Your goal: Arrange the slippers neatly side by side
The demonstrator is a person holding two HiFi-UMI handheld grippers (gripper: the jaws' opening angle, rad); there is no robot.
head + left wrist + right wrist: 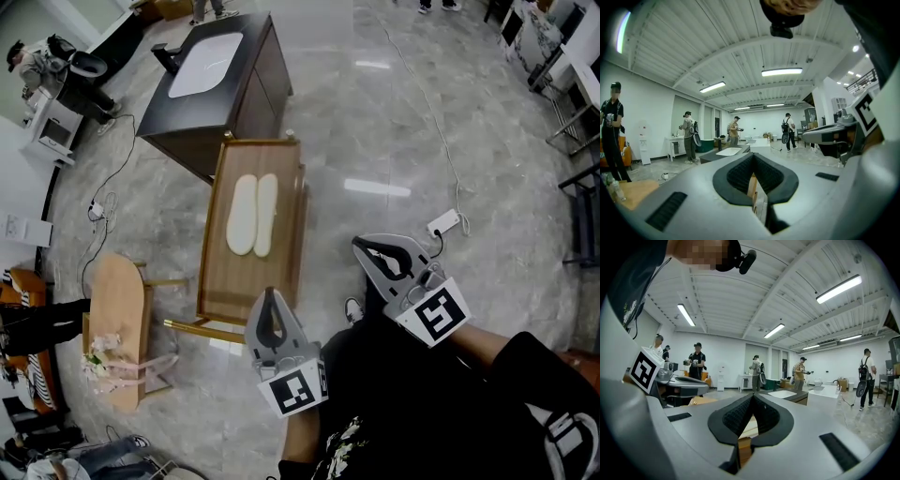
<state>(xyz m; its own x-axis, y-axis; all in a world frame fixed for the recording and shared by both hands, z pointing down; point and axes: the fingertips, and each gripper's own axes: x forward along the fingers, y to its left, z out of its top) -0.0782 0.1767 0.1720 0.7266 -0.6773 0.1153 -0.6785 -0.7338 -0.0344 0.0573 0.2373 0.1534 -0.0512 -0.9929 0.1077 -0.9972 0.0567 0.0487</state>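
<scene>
Two cream slippers [251, 214] lie side by side, touching along their length, on a low wooden table [281, 272] in the head view. My left gripper [270, 294] hovers over the table's near edge, jaws shut with nothing between them. My right gripper [360, 245] is held to the right of the table above the floor, also shut and empty. In the left gripper view the closed jaws [753, 157] point level across the room, with a sliver of the wooden table [752, 188] showing below. The right gripper view shows its closed jaws [752, 397] the same way. Neither gripper view shows the slippers.
A dark cabinet with a white basin top [216, 80] stands beyond the table. A small oval wooden side table [117, 319] with pink cloth is at the left. A power strip and cable [445, 223] lie on the marble floor at the right. Several people stand around the room.
</scene>
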